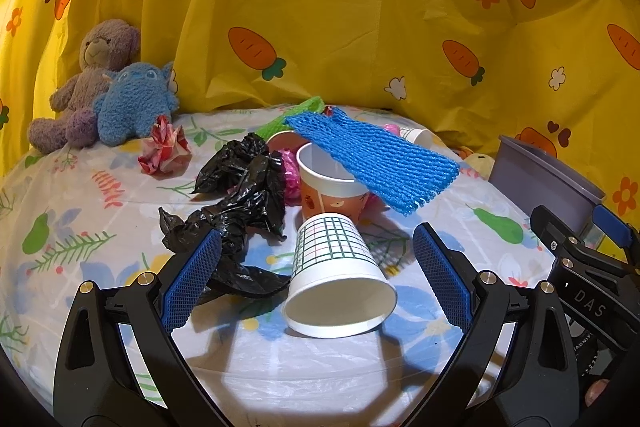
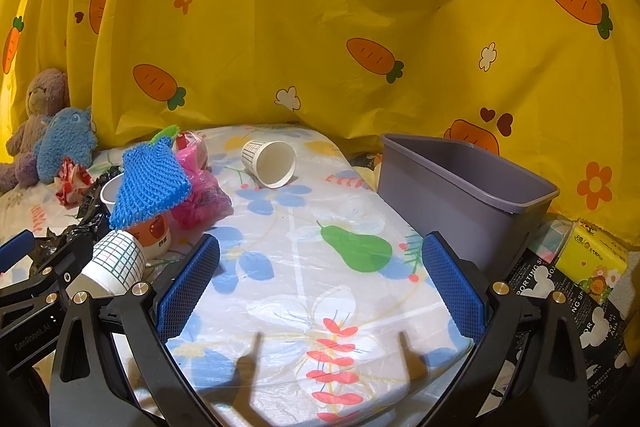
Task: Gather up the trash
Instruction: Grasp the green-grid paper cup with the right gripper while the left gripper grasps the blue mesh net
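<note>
A white paper cup with a green grid (image 1: 338, 277) lies on its side on the flowered table cover, its mouth toward me, between the fingers of my open left gripper (image 1: 318, 241); the pads do not touch it. Behind it stands an orange printed cup (image 1: 332, 189) with a blue foam net (image 1: 376, 157) draped over it, and a crumpled black plastic bag (image 1: 240, 203) lies to the left. My right gripper (image 2: 320, 247) is open over bare cover. A second grid cup (image 2: 270, 163) lies tipped farther back. The grey bin (image 2: 460, 191) stands at the right.
Pink plastic (image 2: 200, 195) and a red-white wrapper (image 1: 164, 149) lie among the trash. Two plush toys (image 1: 100, 95) sit at the back left against the yellow carrot curtain (image 1: 360, 27). A yellow tissue pack (image 2: 592, 259) lies right of the bin, beyond the table edge.
</note>
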`<state>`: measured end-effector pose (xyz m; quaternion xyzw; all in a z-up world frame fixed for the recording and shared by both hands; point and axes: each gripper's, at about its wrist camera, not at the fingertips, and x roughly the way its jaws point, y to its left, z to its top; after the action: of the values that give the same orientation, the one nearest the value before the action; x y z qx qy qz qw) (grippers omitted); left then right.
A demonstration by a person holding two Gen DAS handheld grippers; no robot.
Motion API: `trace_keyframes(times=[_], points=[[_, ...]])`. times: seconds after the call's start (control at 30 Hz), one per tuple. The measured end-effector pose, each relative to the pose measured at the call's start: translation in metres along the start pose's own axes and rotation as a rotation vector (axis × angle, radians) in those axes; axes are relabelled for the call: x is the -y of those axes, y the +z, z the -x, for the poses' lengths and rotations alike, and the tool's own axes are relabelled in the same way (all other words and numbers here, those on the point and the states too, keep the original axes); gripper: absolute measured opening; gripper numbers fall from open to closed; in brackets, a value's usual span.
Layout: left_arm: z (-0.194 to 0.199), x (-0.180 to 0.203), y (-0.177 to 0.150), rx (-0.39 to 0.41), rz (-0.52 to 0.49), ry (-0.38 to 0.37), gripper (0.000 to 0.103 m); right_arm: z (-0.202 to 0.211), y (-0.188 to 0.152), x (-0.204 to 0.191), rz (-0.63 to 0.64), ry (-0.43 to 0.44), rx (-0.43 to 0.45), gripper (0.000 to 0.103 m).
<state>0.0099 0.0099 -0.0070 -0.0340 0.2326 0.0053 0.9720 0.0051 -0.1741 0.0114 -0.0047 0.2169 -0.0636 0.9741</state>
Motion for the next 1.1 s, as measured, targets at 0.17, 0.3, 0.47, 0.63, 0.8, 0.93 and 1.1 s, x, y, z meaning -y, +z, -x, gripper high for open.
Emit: trace_keyframes(times=[0.17,0.3,0.47,0.63,0.8,0.93,1.1], points=[[-0.002,-0.007,-0.002,-0.005,0.011,0.002,0.095,-0.001,-0.001,-0.002,0.000,0.010,-0.003,0.098],[0.000,-0.019,-0.002,0.004,0.030,0.021,0.095,-0.001,-0.001,-0.006,0.006,0.028,-0.004,0.098],[0.008,-0.044,-0.002,0.034,0.063,0.094,0.095,-0.002,-0.007,-0.024,0.032,0.095,-0.018,0.096],[0.017,-0.074,-0.002,0.054,0.107,0.154,0.095,-0.006,-0.022,-0.056,0.083,0.207,-0.061,0.091],[0.021,-0.090,-0.005,0.056,0.124,0.176,0.095,-0.014,-0.033,-0.087,0.122,0.290,-0.103,0.076],[0.020,-0.094,-0.008,0.042,0.126,0.175,0.095,-0.022,-0.037,-0.106,0.144,0.328,-0.130,0.062],[0.017,-0.093,-0.009,0.036,0.113,0.167,0.095,-0.034,-0.041,-0.114,0.142,0.355,-0.181,0.022]])
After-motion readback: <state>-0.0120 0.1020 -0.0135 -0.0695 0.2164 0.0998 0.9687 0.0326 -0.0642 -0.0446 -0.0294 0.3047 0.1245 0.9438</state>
